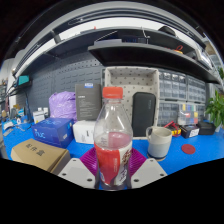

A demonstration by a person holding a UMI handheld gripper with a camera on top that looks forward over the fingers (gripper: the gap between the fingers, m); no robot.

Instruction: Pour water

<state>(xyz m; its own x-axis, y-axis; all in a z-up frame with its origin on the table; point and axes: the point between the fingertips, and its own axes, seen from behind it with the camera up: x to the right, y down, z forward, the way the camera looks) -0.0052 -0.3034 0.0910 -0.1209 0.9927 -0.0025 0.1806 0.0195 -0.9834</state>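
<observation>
A clear plastic bottle (113, 135) with an orange cap and a red label stands upright between my fingers. My gripper (112, 164) is shut on the bottle, with the purple pads (88, 160) pressing its labelled lower body from both sides. A grey-white mug (158, 142) sits on the blue table (190, 160), to the right and a little beyond the bottle. A small orange lid (188, 148) lies on the table right of the mug.
A cardboard box (38, 154) and a blue-purple packet (52, 131) lie to the left. A white box (85, 131) stands behind the bottle. A black chair back (143, 113) and a green plant (215, 108) stand further back.
</observation>
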